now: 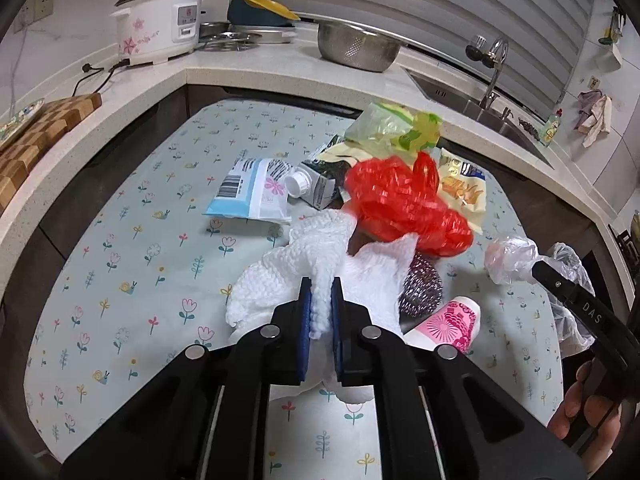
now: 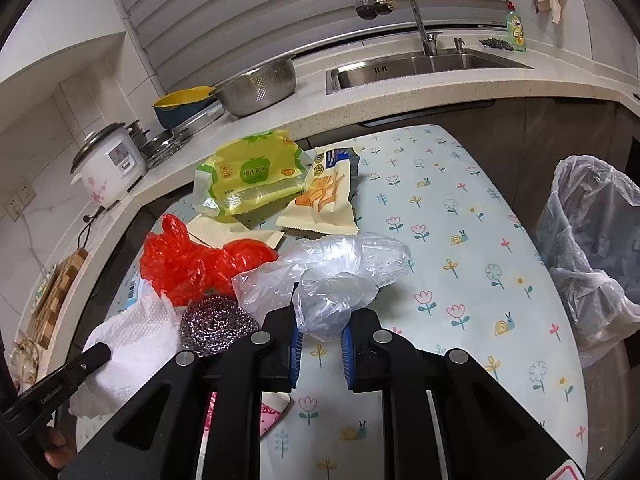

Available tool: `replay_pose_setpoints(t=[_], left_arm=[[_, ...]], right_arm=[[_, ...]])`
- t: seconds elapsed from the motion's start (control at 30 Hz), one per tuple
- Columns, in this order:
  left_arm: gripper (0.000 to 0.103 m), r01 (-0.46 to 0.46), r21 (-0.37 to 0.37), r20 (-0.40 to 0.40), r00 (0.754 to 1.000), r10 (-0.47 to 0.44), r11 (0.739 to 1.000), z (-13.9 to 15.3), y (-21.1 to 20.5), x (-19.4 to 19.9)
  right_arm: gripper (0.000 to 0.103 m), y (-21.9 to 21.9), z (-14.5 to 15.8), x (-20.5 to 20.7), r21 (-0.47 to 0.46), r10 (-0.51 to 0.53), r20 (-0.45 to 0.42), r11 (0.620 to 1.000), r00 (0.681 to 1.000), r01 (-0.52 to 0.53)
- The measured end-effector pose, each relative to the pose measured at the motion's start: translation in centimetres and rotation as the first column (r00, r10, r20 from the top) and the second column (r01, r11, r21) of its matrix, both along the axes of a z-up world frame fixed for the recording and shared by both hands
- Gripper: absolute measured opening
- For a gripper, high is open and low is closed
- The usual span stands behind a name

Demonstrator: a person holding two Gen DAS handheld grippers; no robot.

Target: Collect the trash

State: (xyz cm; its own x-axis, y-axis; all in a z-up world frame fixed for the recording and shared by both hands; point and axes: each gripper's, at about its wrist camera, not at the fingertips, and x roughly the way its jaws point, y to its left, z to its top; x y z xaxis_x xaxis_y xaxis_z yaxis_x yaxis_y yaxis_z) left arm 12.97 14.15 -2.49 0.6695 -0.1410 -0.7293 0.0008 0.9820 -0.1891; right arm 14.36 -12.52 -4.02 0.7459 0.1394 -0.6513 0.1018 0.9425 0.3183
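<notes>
Item 1, left gripper: you are pinching a fold of the crumpled white paper towel between the blue pads, jaws pressed nearly together on it; the towel is hanging around and below the fingers, over the flowered tablecloth

Item 2, right gripper: you are gripping a wad of clear plastic film, the jaws closed in on its lower bunch while the rest is billowing ahead of the fingers

Item 3, loose trash lying on the tablecloth:
- red plastic bag, crumpled, sitting just beyond the paper towel
- steel wool scrubber, lying between the towel and the clear film, just beside both
- pink-and-white wrapper, lying to the right of your left gripper, near the scrubber
- blue-and-white pouch with a barcode, lying flat to the left of the pile
- small carton with a white cap, tipped on its side, touching the pouch
- yellow-green apple-print bag, resting at the far edge of the pile
- cream snack packet, lying just beside the green bag

Item 4, bin lined with a translucent bag: standing off the right edge of the table, mouth gaping, well apart from the pile

Item 5, surroundings: rice cooker, steel colander and sink are sitting on the countertop behind
</notes>
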Motion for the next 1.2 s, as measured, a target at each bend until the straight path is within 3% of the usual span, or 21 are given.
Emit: replay_pose_setpoints(t=[0.3, 0.6, 0.77, 1.2], left_arm=[[0.008, 0.014, -0.013, 0.112, 0.994, -0.012, 1.000, 5.7, -0.4, -3.0], [0.008, 0.059, -0.068, 0.133, 0.990, -0.050, 0.996, 8.5, -1.4, -4.8], [0.008, 0.097, -0.118, 0.092, 0.992, -0.087, 0.988, 8.0, -2.3, -5.4], [0.013, 0.171, -0.119, -0.027, 0.984, -0.176, 0.978, 3.3, -5.7, -6.9]], right_arm=[[0.015, -1.6, 3.3, -4.7, 0.007, -0.014, 0.067, 1.000, 0.998, 0.013], [0.015, -2.6, 4.4, -8.9, 0.021, -0.019, 0.096, 1.000, 0.995, 0.018], [0.015, -2.9, 3.6, -10.6, 0.020, -0.015, 0.077, 1.000, 0.997, 0.013], [0.015, -4.0, 2.1, -12.7, 0.026, -0.033, 0.044, 0.999, 0.998, 0.032]])
